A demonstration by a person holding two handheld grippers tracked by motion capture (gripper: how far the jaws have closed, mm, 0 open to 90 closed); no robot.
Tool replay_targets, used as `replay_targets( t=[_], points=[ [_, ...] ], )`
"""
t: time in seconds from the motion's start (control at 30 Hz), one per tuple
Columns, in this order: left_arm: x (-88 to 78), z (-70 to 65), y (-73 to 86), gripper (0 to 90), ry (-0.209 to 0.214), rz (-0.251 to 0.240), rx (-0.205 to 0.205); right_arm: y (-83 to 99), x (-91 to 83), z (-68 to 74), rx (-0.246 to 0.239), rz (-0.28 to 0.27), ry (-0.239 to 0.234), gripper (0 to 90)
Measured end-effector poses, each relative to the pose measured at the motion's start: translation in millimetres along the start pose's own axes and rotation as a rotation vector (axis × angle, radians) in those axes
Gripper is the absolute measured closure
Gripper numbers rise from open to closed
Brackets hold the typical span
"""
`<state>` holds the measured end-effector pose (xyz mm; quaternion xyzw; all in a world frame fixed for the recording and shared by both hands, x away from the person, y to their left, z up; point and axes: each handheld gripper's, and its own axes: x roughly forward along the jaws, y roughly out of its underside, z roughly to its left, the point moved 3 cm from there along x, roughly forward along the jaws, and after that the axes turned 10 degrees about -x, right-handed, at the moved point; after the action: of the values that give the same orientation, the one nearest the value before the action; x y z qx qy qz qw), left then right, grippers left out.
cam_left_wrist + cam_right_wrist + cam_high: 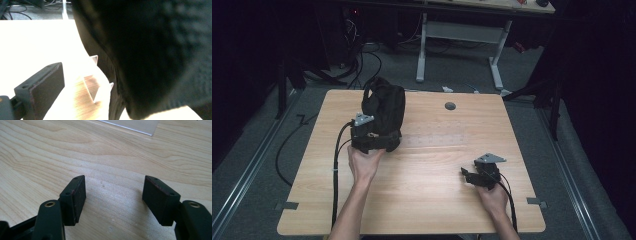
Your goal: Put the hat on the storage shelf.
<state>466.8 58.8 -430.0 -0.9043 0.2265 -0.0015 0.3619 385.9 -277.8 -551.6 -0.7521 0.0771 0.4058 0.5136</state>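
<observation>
My left claw (374, 141) sits against the near end of the black bag (384, 107), which stands on the far-left part of the worktop (432, 165). In the left gripper view one pad (46, 87) stands clear of the dark fabric, so I read that claw as wide open with nothing gripped. My right claw (469, 176) rests low over bare wood, well apart from the bag, jaws spread and empty. To do this well, I'd back the left claw straight off so no fabric snags, and keep the right ready to steady the bag.
</observation>
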Motion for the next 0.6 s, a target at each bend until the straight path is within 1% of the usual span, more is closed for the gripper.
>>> replay_targets(
  t=[0.07,0.13,0.2,0.23,0.27,0.3,0.33,0.37,0.4,0.43,0.47,0.57,0.6],
  points=[
    [-1.9,0.5,-0.5,0.1,0.001,-0.002,0.000,0.0,0.0,0.0,0.000,0.000,0.000,35.6],
    [-8.5,2.2,-1.2,0.2,0.002,0.002,0.010,0.0,0.1,0.0,0.000,-0.001,0.000,35.6],
    [-14.9,2.3,-0.6,1.0,0.017,0.003,0.013,0.0,0.0,0.0,0.000,0.000,0.000,35.6],
    [-14.9,2.3,-0.6,2.0,0.017,0.003,0.013,0.0,0.0,0.0,0.000,0.000,0.000,35.6],
    [-20.6,2.5,1.5,2.9,0.031,0.013,0.023,0.0,0.1,0.0,0.000,-0.001,0.000,35.6],
    [-20.6,2.5,1.5,3.4,0.031,0.013,0.023,0.0,0.1,0.0,0.000,-0.001,0.000,35.6],
    [-23.3,3.3,2.8,3.4,0.033,0.020,0.033,0.0,0.1,0.0,0.000,-0.001,0.000,35.6],
    [-25.7,4.2,3.9,4.6,0.037,0.026,0.038,0.0,0.1,0.0,0.000,-0.001,0.000,35.6],
    [-30.1,6.4,6.5,7.9,0.044,0.038,0.051,0.0,0.0,0.0,0.000,0.000,0.000,35.6],
    [-30.1,6.4,6.5,9.6,0.044,0.038,0.051,0.0,0.0,0.0,0.000,0.000,0.000,35.6],
    [-34.1,8.8,9.1,11.4,0.049,0.043,0.059,0.0,0.1,0.0,0.000,-0.001,0.000,35.6],
    [-38.1,11.5,11.0,14.5,0.051,0.049,0.061,0.0,0.0,0.0,0.000,0.000,0.000,35.6],
    [-41.6,13.9,12.9,15.0,0.054,0.053,0.069,0.0,0.1,0.0,0.000,-0.001,0.000,35.6]
  ],
)
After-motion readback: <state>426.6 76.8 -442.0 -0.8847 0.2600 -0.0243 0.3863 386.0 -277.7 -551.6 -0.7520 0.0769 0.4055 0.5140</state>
